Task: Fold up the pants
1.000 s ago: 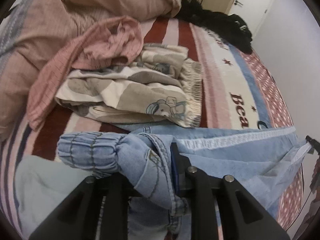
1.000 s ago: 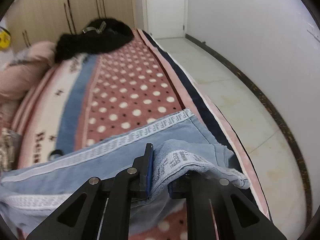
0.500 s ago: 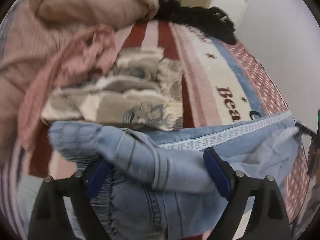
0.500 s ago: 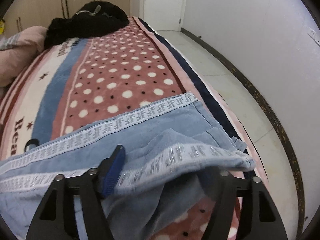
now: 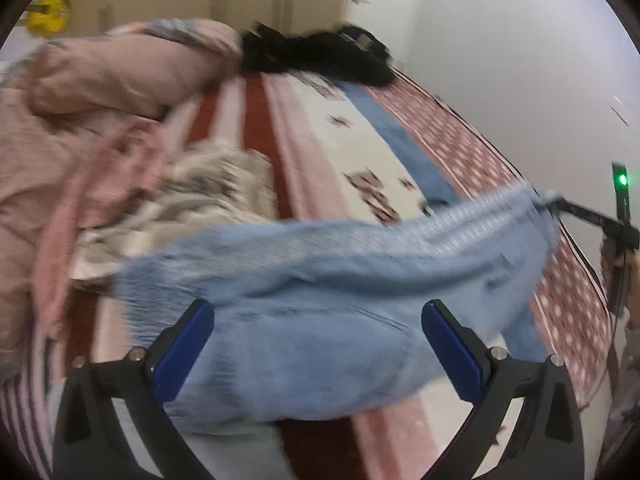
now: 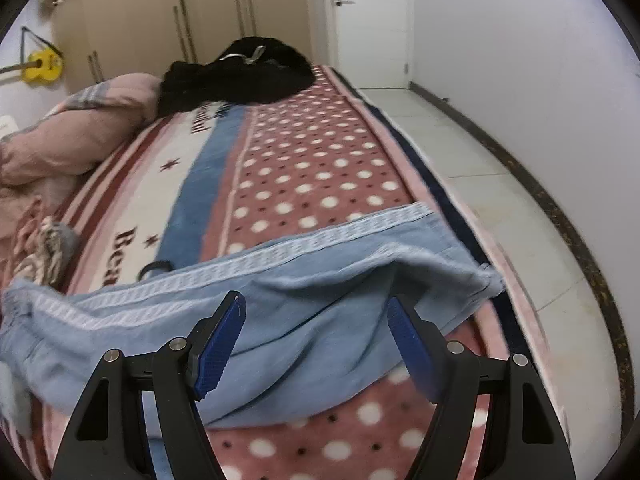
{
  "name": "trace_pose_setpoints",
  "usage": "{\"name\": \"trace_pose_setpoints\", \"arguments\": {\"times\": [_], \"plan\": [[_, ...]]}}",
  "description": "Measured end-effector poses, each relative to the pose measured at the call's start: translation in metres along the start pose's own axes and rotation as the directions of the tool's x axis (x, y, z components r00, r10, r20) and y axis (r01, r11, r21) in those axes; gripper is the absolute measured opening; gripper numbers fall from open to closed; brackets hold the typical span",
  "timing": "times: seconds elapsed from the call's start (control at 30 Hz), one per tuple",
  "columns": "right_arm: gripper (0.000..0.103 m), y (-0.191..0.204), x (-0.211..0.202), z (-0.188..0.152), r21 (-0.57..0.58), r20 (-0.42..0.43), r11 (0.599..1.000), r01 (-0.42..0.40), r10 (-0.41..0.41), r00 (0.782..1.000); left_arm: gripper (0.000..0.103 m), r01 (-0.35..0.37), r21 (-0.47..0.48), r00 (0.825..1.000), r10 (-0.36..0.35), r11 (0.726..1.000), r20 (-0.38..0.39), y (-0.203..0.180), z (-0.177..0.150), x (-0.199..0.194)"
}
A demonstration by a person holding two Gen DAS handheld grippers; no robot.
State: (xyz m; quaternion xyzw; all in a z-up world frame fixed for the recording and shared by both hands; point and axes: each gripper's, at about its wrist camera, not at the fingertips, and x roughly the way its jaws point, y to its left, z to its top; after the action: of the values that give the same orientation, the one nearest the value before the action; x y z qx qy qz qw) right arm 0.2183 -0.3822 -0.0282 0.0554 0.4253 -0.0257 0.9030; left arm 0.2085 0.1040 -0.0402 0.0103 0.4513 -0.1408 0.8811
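The light blue denim pants (image 6: 288, 304) with a white patterned side stripe lie folded lengthwise across the bed, blurred in the left wrist view (image 5: 320, 280). My left gripper (image 5: 318, 344) is open and empty just above the waistband end. My right gripper (image 6: 316, 336) is open and empty just above the leg-hem end. The right gripper also shows at the far right of the left wrist view (image 5: 616, 232), beside the hem.
The bed has a pink, blue and polka-dot blanket (image 6: 320, 160). A pile of pink and beige clothes (image 5: 140, 184) and a pink duvet (image 6: 80, 140) lie left. Black clothing (image 6: 240, 72) lies at the far end. The bed edge and tiled floor (image 6: 500, 200) are right.
Both grippers were shut on the pants a second ago. They have opened, let the pants drop onto the bed, and pulled back a little.
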Motion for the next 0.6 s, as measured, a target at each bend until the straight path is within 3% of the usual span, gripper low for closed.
{"name": "trace_pose_setpoints", "arguments": {"times": [0.13,0.27,0.33,0.53,0.6], "plan": [[0.07,0.006,0.006,-0.016,-0.026,-0.028,0.999,-0.028,0.027,0.999,0.102,-0.007,0.078,0.996,0.013,0.997,-0.085,-0.032,-0.003,0.045],[0.07,-0.005,0.016,-0.03,-0.046,-0.035,0.999,0.016,-0.017,0.999,0.102,0.011,0.091,0.992,0.0,0.996,-0.128,-0.05,0.008,0.085],[0.07,-0.022,0.02,-0.032,-0.022,-0.033,0.999,0.035,-0.036,0.999,0.102,-0.037,0.091,0.989,0.05,0.995,-0.137,-0.049,0.019,0.103],[0.07,-0.082,0.032,-0.04,0.05,-0.013,0.993,0.111,-0.11,0.994,0.102,-0.172,-0.039,0.979,0.167,0.984,-0.114,-0.009,0.047,0.142],[0.071,-0.101,0.035,-0.042,0.081,-0.001,0.987,0.137,-0.138,0.99,0.102,-0.178,-0.071,0.979,0.17,0.981,-0.11,-0.001,0.05,0.15]]}}
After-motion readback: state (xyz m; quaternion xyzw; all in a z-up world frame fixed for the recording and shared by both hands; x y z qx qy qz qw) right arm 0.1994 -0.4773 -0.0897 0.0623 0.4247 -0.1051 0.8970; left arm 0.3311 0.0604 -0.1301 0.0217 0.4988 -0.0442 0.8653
